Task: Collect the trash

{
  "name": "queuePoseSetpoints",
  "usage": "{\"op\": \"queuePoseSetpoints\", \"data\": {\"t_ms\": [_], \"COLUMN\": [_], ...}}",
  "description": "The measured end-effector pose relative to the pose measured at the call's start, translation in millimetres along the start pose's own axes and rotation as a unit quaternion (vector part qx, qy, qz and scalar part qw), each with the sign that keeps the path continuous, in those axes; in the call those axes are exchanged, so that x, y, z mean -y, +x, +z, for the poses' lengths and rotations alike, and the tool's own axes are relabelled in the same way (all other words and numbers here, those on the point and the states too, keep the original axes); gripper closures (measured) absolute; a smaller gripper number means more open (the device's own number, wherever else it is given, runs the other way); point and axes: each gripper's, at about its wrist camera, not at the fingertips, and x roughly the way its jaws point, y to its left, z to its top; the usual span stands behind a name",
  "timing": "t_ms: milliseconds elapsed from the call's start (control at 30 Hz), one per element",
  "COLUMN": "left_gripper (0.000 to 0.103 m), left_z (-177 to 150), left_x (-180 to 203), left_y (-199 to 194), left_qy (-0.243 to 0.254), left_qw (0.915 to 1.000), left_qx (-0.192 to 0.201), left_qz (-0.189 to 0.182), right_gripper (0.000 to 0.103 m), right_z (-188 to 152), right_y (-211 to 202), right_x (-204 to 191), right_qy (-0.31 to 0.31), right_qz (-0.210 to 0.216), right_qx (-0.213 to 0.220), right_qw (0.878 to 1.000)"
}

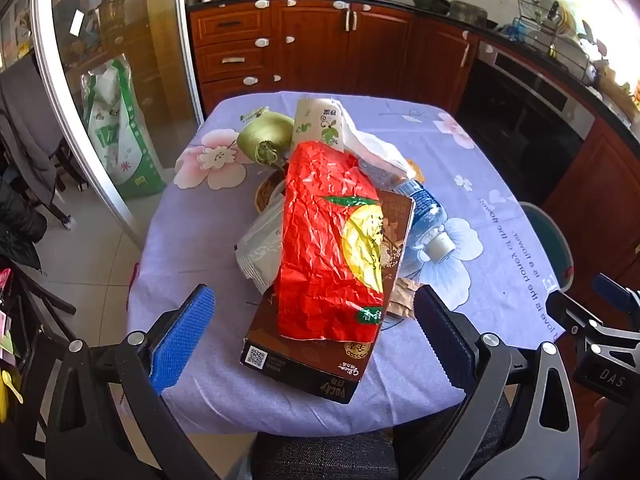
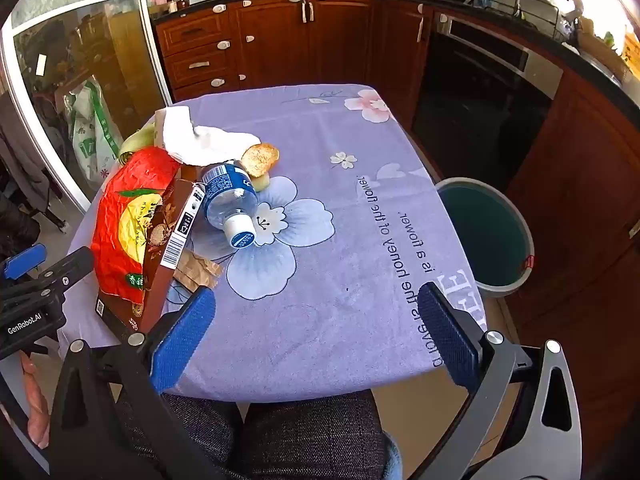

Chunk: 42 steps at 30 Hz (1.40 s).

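Room: kitchen, red-brown wooden cabinets (image 1: 312, 44) along the far wall, dark oven (image 2: 484, 108) on the right, glass sliding door (image 1: 116, 92) on the left.
Bench: covered in a lilac cloth (image 2: 332, 312) printed with flowers and lettering; trash heaped on its left half.
Bin: round, grey-rimmed, green inside (image 2: 486, 236), on the floor just beside the bench's right edge.
Red wrapper (image 1: 324, 240): crumpled, with a yellow patch, lying on top of the brown box.
Brown box (image 1: 304, 360): flat snack carton under the wrapper, near corner close to the bench's front edge.
White tissue (image 2: 192, 136): bunched at the far end of the heap.
Water bottle (image 2: 230, 200): clear, blue label, on its side just right of the box, white cap toward the camera.
Grey sachet (image 1: 260, 248): tucked against the wrapper's left side.
Bread piece (image 2: 260, 158): beyond the bottle.
Left gripper (image 1: 314, 328): fingers spread wide, empty, hovering over the box's near end.
Right gripper (image 2: 316, 328): fingers spread wide, empty, over bare cloth.
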Motion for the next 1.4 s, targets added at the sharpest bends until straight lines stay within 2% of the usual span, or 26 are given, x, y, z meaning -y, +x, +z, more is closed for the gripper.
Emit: {"op": "queuePoseSetpoints", "data": {"t_ms": [133, 367, 1400], "left_gripper": [0.004, 0.004, 0.004], "left_z": [0.3, 6.6, 0.2], "left_x": [0.3, -6.7, -4.0], "left_y": [1.6, 2.4, 1.5], "left_qy": [-0.002, -0.009, -0.005], "left_qw": [1.0, 0.9999, 1.0], "left_qx": [-0.004, -0.007, -0.007], "left_qz": [-0.003, -0.007, 0.002], "right_gripper": [0.006, 0.006, 0.006], "right_z": [-0.2, 5.1, 4.7], "right_y": [-4.0, -0.8, 0.4], "right_x": [2.9, 9.5, 12.5], "right_qy": [0.007, 0.017, 0.019], "right_qz": [0.001, -0.002, -0.009], "right_qx": [0.006, -0.016, -0.018], "right_qw": [1.0, 1.0, 1.0]}}
